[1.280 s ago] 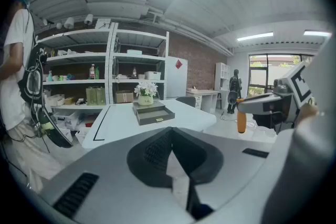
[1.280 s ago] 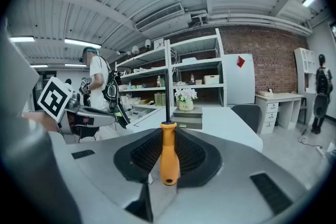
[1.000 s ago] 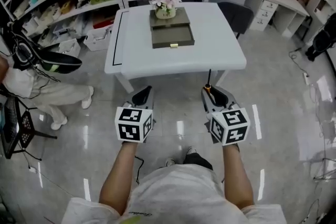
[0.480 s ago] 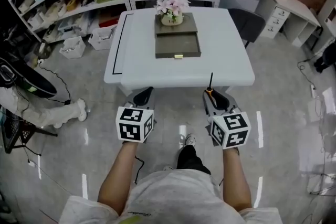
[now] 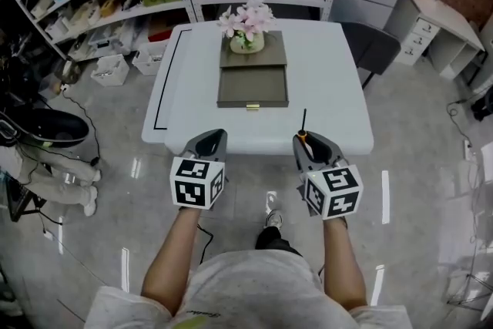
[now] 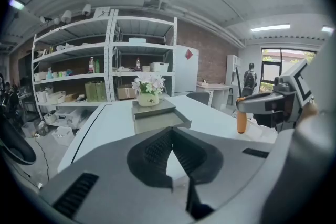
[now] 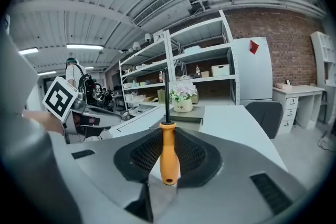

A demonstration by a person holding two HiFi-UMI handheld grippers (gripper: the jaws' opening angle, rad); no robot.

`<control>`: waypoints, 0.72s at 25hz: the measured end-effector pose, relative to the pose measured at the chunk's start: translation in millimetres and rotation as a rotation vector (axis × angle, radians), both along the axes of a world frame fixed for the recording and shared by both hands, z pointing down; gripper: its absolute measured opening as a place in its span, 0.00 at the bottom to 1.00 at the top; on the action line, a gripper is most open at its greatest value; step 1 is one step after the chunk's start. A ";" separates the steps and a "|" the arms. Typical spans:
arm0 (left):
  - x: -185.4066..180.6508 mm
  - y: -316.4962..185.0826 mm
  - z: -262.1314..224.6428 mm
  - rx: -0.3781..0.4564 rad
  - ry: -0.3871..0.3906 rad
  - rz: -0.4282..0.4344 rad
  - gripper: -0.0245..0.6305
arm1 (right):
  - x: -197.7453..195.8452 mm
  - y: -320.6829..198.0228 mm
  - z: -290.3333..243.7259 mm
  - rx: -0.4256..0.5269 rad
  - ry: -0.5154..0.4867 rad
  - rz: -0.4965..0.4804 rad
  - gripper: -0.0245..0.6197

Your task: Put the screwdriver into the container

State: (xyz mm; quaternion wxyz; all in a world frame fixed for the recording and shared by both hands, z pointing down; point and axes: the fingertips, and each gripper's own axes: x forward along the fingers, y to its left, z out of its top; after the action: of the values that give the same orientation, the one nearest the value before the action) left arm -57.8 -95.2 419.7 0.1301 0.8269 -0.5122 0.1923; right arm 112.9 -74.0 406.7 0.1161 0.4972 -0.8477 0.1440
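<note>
Looking down from my head, I stand at the near edge of a white counter [image 5: 331,88] with both forearms stretched forward. My right hand-held gripper [image 5: 308,144] is closed on the orange handle of the screwdriver [image 5: 303,133], and nothing else is in it. In the right gripper view the screwdriver [image 7: 168,157] stands upright between the ribbed pads, gripped along the handle, its dark shaft rising clear above the jaws. I judge that holding it by the handle leaves the thin shaft free to lead the way into the box.

My left hand-held gripper [image 5: 208,142] is level with the right one and well apart from it. In the left gripper view its jaws meet at the tips with nothing between them [image 6: 171,135]. It seems to be kept shut and idle at the side, out of the right one's path.

The container [image 5: 253,87] is an olive-grey box in the middle of the counter, with a shallow drawer pulled open toward me. A pot of pink flowers [image 5: 246,35] sits on its lid, so the open drawer looks like the only way in. The screwdriver is over the counter's near edge, apart from the container, so the carry forward is not yet done
</note>
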 end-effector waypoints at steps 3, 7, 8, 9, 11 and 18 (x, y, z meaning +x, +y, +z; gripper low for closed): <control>12.1 -18.6 2.1 -0.004 -0.003 -0.012 0.04 | 10.6 -19.6 1.8 -0.007 -0.002 -0.021 0.16; 24.3 -40.1 7.9 -0.012 -0.004 -0.028 0.04 | 21.2 -40.9 4.6 -0.015 0.005 -0.049 0.16; 26.7 -45.2 8.5 -0.013 -0.001 -0.035 0.04 | 23.5 -45.8 4.8 -0.014 0.008 -0.057 0.16; 29.1 -49.9 8.5 -0.012 0.004 -0.042 0.04 | 25.9 -50.5 4.9 -0.013 0.009 -0.065 0.16; 33.8 -57.3 7.7 -0.009 0.005 -0.053 0.04 | 30.9 -58.9 5.2 -0.013 0.009 -0.080 0.16; 37.7 -69.5 5.6 0.002 -0.003 -0.088 0.04 | 37.1 -79.8 6.5 -0.018 0.013 -0.139 0.16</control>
State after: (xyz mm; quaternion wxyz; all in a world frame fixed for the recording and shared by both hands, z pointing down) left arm -20.1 -164.7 425.3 0.1368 0.8033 -0.5487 0.1872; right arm 150.0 -153.8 413.1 0.1358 0.4371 -0.8780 0.1400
